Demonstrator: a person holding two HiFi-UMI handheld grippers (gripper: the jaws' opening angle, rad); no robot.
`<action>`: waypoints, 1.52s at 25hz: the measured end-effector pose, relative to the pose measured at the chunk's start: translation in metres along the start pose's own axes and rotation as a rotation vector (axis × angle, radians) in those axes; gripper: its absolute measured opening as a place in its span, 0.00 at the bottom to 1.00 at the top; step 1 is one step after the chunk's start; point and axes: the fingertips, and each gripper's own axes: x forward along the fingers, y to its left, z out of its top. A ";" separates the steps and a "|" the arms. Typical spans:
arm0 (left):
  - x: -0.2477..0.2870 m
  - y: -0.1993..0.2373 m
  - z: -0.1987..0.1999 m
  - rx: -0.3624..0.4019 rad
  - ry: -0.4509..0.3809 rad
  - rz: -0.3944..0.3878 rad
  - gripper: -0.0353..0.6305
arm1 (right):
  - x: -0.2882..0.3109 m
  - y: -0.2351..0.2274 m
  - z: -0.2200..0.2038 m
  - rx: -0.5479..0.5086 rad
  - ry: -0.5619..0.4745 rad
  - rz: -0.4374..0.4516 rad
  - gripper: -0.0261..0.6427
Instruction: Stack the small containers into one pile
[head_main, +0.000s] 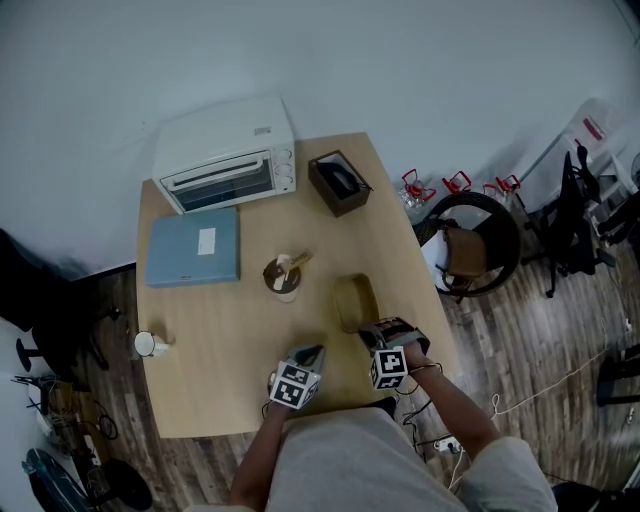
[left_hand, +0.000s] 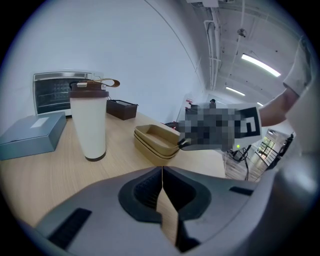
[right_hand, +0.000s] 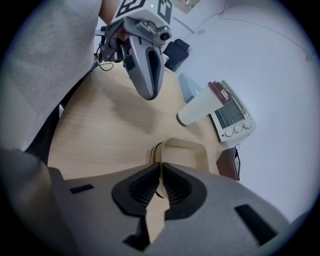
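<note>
In the right gripper view I see only the far part of the containers; their near rim is behind the right hand-held gripper. From the head view I cannot count them, and the person covers the near edge of the table.

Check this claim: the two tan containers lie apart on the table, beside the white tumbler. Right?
No. The tan containers are nested one in the other, not apart; the left gripper view shows it. They do stand beside the white tumbler.

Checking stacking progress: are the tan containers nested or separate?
Nested: the tan containers sit one inside the other, two rims stacked.
</note>
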 end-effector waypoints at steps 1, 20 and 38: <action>0.000 0.000 0.000 -0.004 0.001 0.002 0.06 | 0.000 0.001 0.000 0.021 -0.004 0.009 0.08; 0.001 -0.001 0.010 -0.312 -0.107 0.205 0.06 | -0.002 0.002 0.002 0.176 -0.128 0.112 0.12; 0.040 -0.050 0.066 -0.348 -0.159 0.362 0.06 | -0.062 -0.013 -0.070 1.447 -0.621 0.367 0.14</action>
